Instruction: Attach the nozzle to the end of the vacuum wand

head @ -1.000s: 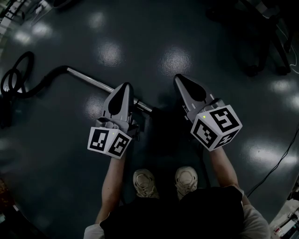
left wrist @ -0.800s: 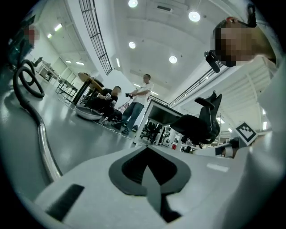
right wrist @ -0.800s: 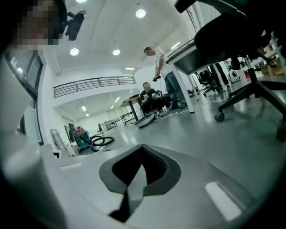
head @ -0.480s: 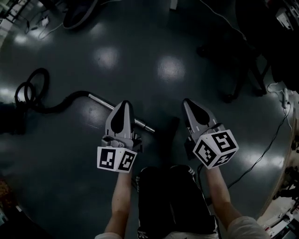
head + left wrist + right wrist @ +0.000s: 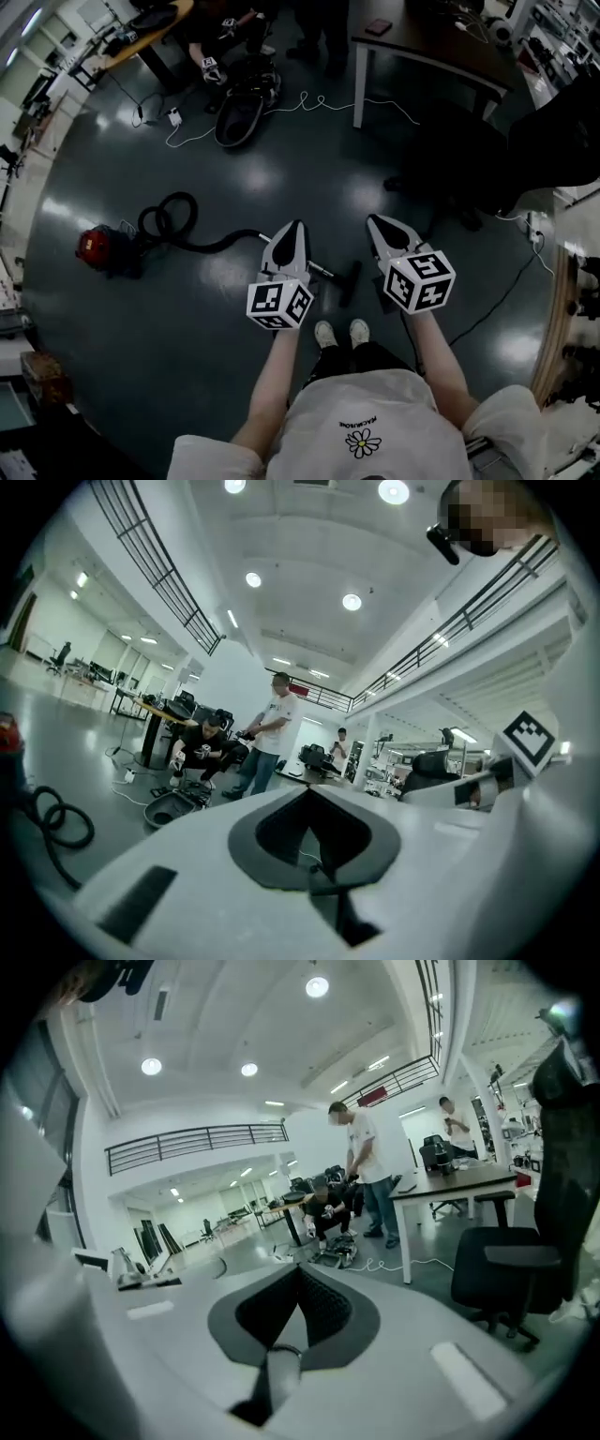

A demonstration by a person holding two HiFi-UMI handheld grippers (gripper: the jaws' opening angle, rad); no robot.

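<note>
Fingers (image 5: 281, 832) together, left gripper (image 5: 298, 226), right gripper (image 5: 374, 219), lettering (image 5: 363, 426) illegible

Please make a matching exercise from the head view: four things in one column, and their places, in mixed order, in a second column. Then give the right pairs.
Things
1. red vacuum cleaner body
2. black plastic floor nozzle
3. thin white cable
4. black office chair

Places
A. at the right, below the dark table
B. far left, at the end of the black hose
C. on the floor just ahead of the person's pale shoes
D. near the top, in wavy loops across the floor

Pairs: 1-B, 2-C, 3-D, 4-A
</note>
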